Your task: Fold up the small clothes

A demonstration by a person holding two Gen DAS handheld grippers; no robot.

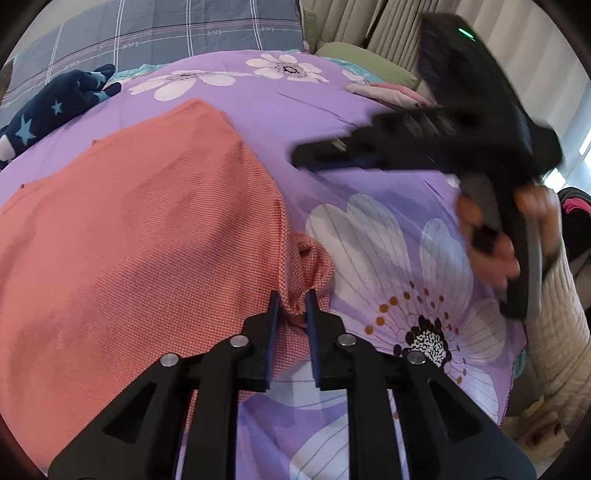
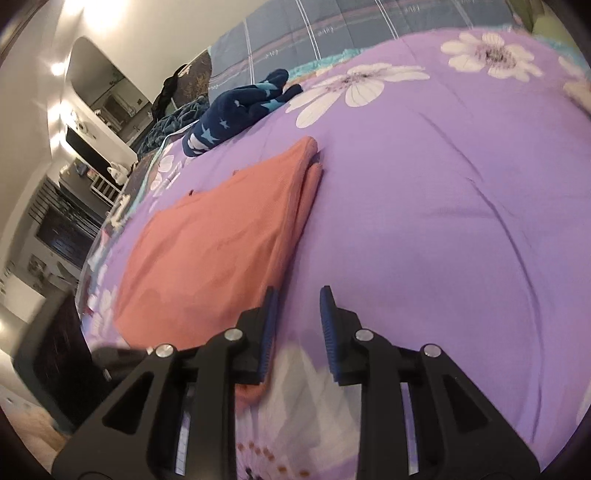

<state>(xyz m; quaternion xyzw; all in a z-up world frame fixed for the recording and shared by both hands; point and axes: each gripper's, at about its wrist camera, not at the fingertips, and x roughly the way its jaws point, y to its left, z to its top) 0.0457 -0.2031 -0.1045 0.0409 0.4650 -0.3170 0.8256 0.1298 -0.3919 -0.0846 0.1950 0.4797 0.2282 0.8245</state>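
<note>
Nearest, in the left wrist view, the left gripper (image 1: 291, 295) is seen with its jaws drawn close on a bunched corner of the orange garment (image 1: 140, 221); a small wad of cloth is pinched between the blue pads, little more. The garment is spread on the bed (image 1: 325, 122), over the purple flowered cover, apparently already doubled once, its layered edge visible in the right wrist view (image 2: 221, 236). The right gripper (image 2: 295, 295) is held above the cover just beside that edge, jaws partly open, nothing between them; in the left view it appears blurred (image 1: 306, 157), so it is judged to be in motion. Risks noted: the pinch is shallow and on a crumpled corner, so a slip is likely if the cloth is lifted or drawn fast; only the top layer may be caught, and the fold would then be pulled apart. With one corner held alone, the fold is likely to be skewed. The bed cover could be nipped by the right jaws instead of cloth. Farther off, a navy star-patterned garment (image 1: 55, 107) lies near the pillows (image 1: 155, 33), well apart; pale folded clothes (image 1: 391, 92) rest at the far right.
</note>
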